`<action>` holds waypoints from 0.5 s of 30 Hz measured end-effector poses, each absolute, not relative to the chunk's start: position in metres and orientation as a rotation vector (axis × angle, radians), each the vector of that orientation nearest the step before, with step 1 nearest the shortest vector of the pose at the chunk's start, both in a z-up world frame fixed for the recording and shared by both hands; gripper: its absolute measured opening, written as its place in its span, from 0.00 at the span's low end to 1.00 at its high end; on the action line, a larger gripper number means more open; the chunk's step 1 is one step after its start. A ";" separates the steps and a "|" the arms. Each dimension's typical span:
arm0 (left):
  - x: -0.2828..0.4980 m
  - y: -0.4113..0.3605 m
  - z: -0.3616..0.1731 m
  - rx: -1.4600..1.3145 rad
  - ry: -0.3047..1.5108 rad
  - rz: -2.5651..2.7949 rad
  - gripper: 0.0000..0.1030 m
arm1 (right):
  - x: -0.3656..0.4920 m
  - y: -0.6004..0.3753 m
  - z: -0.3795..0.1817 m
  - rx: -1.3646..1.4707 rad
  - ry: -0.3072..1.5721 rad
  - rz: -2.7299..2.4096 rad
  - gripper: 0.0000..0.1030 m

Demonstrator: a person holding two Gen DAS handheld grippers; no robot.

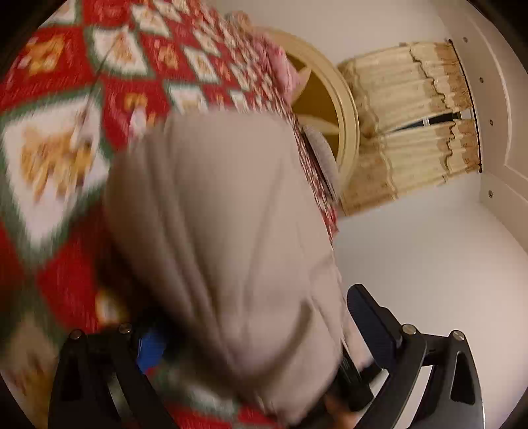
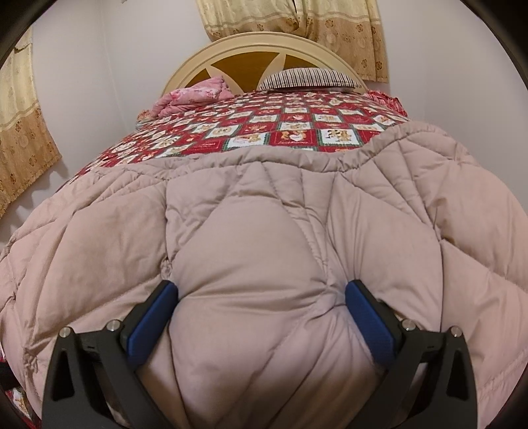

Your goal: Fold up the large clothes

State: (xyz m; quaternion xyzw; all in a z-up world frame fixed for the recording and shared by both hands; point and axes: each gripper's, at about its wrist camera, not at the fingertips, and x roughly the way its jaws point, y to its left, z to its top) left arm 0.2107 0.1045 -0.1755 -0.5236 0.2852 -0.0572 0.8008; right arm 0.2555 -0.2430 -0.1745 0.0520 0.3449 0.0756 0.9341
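A large beige quilted comforter (image 2: 264, 211) lies spread over the near half of the bed. My right gripper (image 2: 260, 297) has its jaws wide apart, with a puffy fold of the comforter bulging between the blue pads (image 2: 151, 316). In the left wrist view, which is tilted and blurred, a bunched part of the same comforter (image 1: 224, 237) fills the space between my left gripper's fingers (image 1: 373, 316). My left gripper (image 1: 257, 316) holds this bunch above the bed; its left pad is mostly hidden by cloth.
The bed carries a red patchwork bedspread (image 2: 264, 125) with a pink folded blanket (image 2: 194, 95) and a striped pillow (image 2: 307, 79) by the cream headboard (image 2: 250, 46). Beige curtains (image 2: 297, 19) hang behind. White walls flank the bed.
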 end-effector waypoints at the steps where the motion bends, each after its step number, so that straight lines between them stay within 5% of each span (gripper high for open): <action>1: 0.218 0.111 -0.177 -1.136 0.599 -0.102 0.95 | 0.255 -0.243 -0.174 0.107 0.705 0.155 1.00; 4: 0.228 0.120 -0.173 -1.136 0.535 -0.093 0.95 | 0.254 -0.244 -0.174 0.107 0.702 0.156 1.00; 6: 0.234 0.120 -0.170 -1.089 0.530 -0.094 0.85 | 0.254 -0.244 -0.175 0.109 0.702 0.156 1.00; 7: 0.235 0.119 -0.171 -1.075 0.532 -0.113 0.57 | 0.254 -0.243 -0.175 0.108 0.702 0.155 1.00; 8: 0.238 0.115 -0.169 -1.059 0.534 -0.151 0.41 | 0.253 -0.243 -0.174 0.108 0.701 0.155 1.00; 11: 0.229 0.105 -0.146 -0.946 0.489 -0.214 0.26 | 0.253 -0.244 -0.175 0.110 0.701 0.156 1.00; 15: 0.219 0.061 -0.078 -0.706 0.396 -0.315 0.24 | 0.249 -0.248 -0.171 0.141 0.680 0.181 1.00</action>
